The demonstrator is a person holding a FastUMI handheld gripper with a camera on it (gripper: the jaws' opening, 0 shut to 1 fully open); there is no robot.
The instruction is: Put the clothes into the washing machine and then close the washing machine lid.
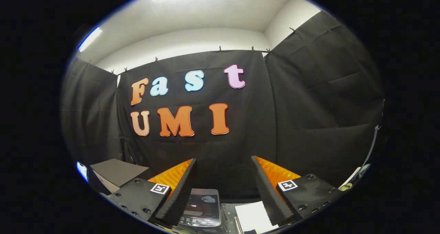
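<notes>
Gripper (223, 159): fingers spread wide, nothing between the pads, nothing pinched. It is raised and looks level at the wall, not down at the work.

Nearest, low between the fingers: washer (201, 217), seen from above, a row of controls on its near edge. Its lid (202, 203), a dark window in a pale frame, appears to lie flat on the body, i.e. down. A pale smudge shows in the window; it could be fabric inside or only a reflection, and the view is too small and dim to settle it.

Just beside the washer, toward the right finger: a white flat piece (252, 216), paper or cloth, cannot tell which. A small dark scrap (251, 231) lies at its near edge, mostly cut off.

Clothes: none can be made out with certainty, inside the washer or out.

Progress, as a judgement: the lid looks to be where the task wants it. Whether the load is in remains open. The scene fits a shut washer with clothes waiting elsewhere, and it equally fits clothes loaded and lid lowered.

Surroundings: a grey box (117, 172) beyond the left finger, well apart from the washer. Small pale objects (348, 185) out past the right finger, too blurred to name. Farthest, the black wall (309, 106) with a white ceiling above.

Obstructions: nothing stands between the fingers and the washer; the white piece is close enough to the lid to be a nuisance.
</notes>
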